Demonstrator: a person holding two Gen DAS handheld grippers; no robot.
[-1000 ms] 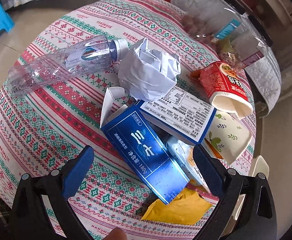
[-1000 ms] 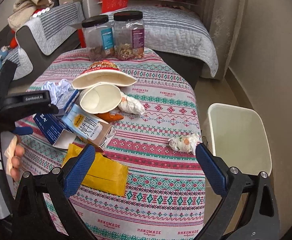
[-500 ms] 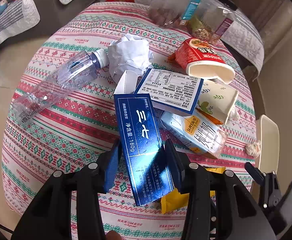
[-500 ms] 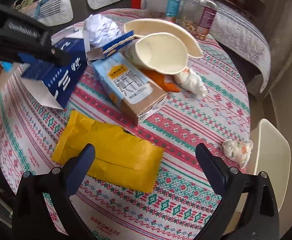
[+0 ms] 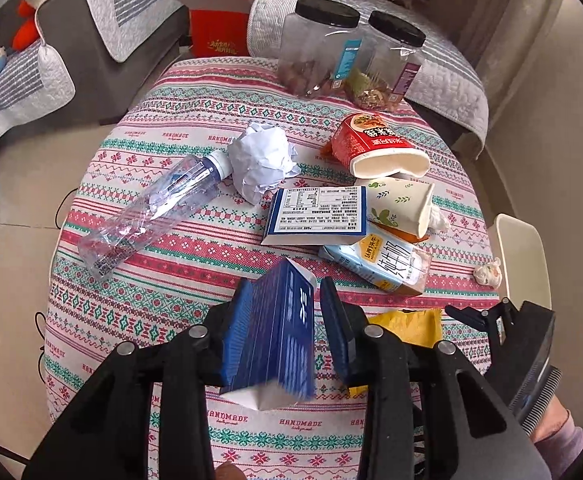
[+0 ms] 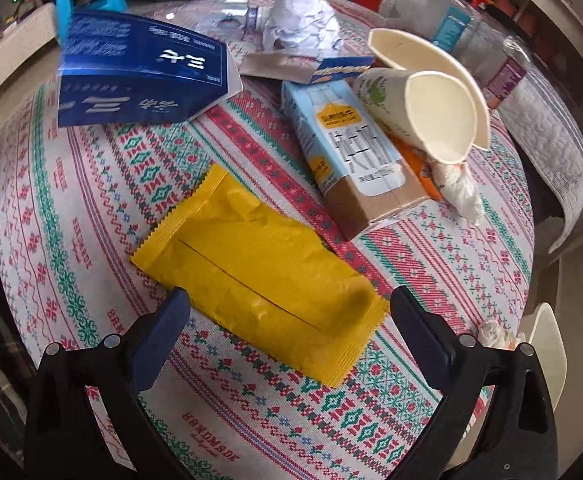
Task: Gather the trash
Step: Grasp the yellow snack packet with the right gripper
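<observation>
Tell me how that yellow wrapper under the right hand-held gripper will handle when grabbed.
The yellow wrapper lies flat and creased, so it is probably empty, light and floppy. Its smooth film may slip or crumple between the pads. The open right hand-held gripper straddles its near end.

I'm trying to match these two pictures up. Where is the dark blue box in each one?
Left wrist view: the blue box is at bottom centre, clamped in the left claw.
Right wrist view: blue box at upper left, lifted off the table.
Shared landmark: the yellow wrapper.
</observation>
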